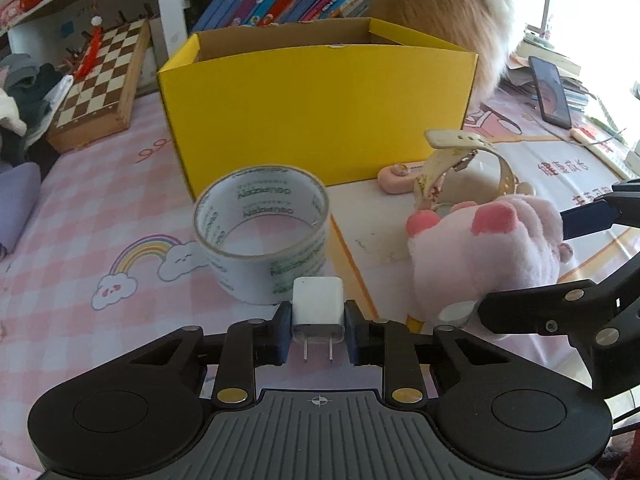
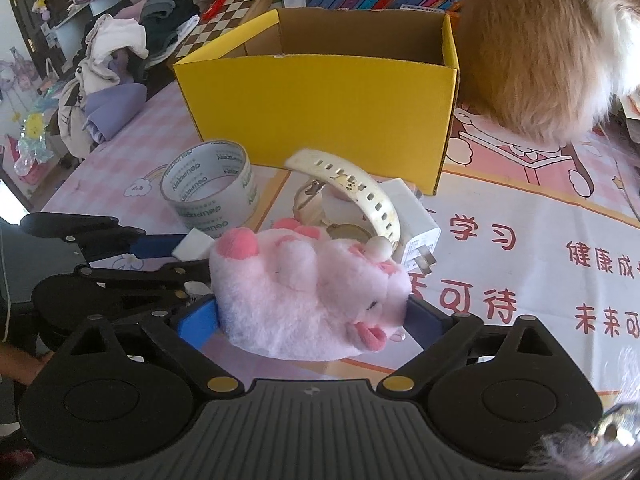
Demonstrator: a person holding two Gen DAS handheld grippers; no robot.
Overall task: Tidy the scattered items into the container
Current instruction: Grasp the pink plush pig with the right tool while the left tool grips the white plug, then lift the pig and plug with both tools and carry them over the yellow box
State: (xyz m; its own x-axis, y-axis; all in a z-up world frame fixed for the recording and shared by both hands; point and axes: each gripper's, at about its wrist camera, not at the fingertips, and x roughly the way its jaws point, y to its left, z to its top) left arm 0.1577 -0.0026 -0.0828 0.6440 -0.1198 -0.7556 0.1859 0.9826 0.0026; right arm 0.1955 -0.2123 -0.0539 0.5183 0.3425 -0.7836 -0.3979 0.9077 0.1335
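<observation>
The left gripper's (image 1: 318, 330) jaws are pressing together on a white charger (image 1: 318, 308), its prongs pointing back at the camera, while the right gripper's (image 2: 314, 316) blue jaws are squeezing a pink plush (image 2: 304, 300) from both sides. The yellow box (image 1: 316, 112) is sitting open-topped at the far side of the table (image 1: 80, 208), its near wall facing both grippers and its brown inside showing in the right wrist view. A tape roll (image 1: 262, 236) is standing just ahead of the left gripper, between it and the box's near left corner. A white watch (image 2: 348, 196) is arching just beyond the plush, with a second charger (image 2: 416, 228) lying to its right near the box's near right corner. A cat (image 1: 452, 8) is sitting close against the box's far right edge. A chessboard (image 1: 100, 80) is leaning at the far left, and a phone (image 1: 550, 90) is propped at the far right. Bare pink cloth is lying open left of the tape.
</observation>
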